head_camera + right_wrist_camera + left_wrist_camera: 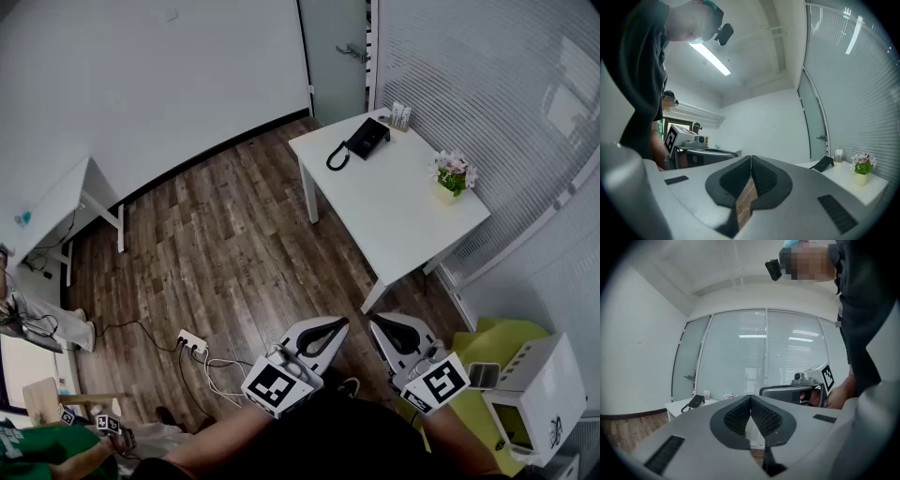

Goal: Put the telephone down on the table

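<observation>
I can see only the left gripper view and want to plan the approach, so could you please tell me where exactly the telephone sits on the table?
Observer: The telephone is at the far corner of the white table, and its coiled cord lies on the tabletop to its left.
Operator: Thank you. Is there anything on the floor that I should watch for?
Observer: A white power strip with trailing cables lies on the wood floor, to the left of the left gripper.
Operator: And is the right gripper free?
Observer: Yes. The right gripper has its jaws together with nothing between them.
</observation>
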Action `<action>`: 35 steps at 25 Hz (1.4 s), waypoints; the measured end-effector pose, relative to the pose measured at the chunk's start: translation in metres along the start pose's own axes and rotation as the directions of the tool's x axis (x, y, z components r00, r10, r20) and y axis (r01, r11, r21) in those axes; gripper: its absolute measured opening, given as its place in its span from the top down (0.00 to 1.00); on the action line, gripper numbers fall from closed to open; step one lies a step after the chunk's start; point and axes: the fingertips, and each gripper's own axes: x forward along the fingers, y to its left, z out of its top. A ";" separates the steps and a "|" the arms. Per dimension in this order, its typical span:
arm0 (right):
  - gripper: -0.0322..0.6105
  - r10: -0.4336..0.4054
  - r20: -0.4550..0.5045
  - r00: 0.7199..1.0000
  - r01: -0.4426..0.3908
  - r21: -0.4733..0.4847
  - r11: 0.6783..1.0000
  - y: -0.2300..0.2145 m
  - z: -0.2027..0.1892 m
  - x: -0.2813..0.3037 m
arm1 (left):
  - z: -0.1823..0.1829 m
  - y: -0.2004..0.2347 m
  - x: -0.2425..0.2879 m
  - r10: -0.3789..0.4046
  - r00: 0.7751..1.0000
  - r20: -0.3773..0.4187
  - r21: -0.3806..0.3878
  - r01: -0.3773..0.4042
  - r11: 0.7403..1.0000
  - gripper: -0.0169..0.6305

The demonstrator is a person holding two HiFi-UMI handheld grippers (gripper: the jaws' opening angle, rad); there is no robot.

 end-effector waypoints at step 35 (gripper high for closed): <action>0.91 0.035 -0.029 0.999 -0.035 0.015 0.999 -0.011 -0.007 0.107 | 0.002 0.110 -0.023 0.101 0.995 -0.002 -0.018 -0.101 0.995 0.96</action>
